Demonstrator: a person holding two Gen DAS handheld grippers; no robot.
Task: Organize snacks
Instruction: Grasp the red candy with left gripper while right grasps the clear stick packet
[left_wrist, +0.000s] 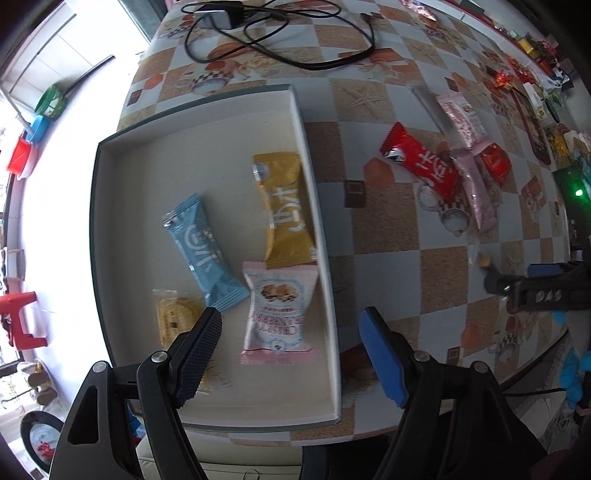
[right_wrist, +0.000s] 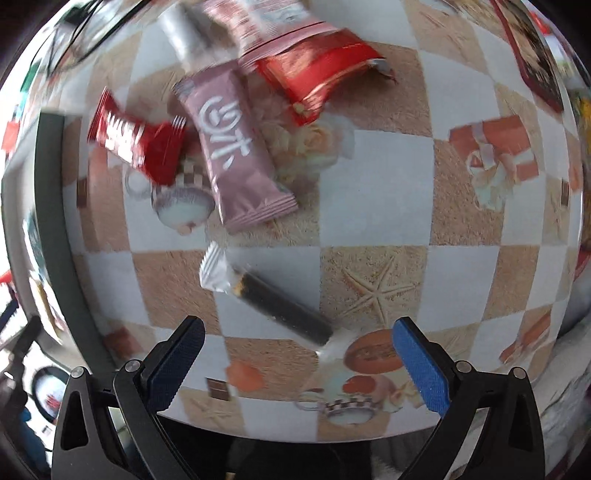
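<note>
A white box (left_wrist: 321, 229) with a dark rim holds a blue packet (left_wrist: 203, 254), a yellow packet (left_wrist: 284, 206), a pink-white packet (left_wrist: 279, 310) and a clear-wrapped biscuit (left_wrist: 173, 317). My left gripper (left_wrist: 291, 350) is open and empty above the box's near right part. Outside the box lie a red packet (left_wrist: 424, 162) and a pink packet (left_wrist: 474, 188). My right gripper (right_wrist: 299, 362) is open and empty just above a dark stick snack (right_wrist: 280, 306) in clear wrap. Beyond it lie the pink packet (right_wrist: 232, 147) and two red packets (right_wrist: 136, 136) (right_wrist: 317, 74).
The table has a checkered patterned cloth (left_wrist: 388, 229). A black cable and charger (left_wrist: 258, 29) lie at the far end. Boxes and wrapped items (left_wrist: 532, 96) line the far right. The box's rim (right_wrist: 55, 206) shows at the left of the right wrist view. The right gripper's body (left_wrist: 543, 291) shows at right.
</note>
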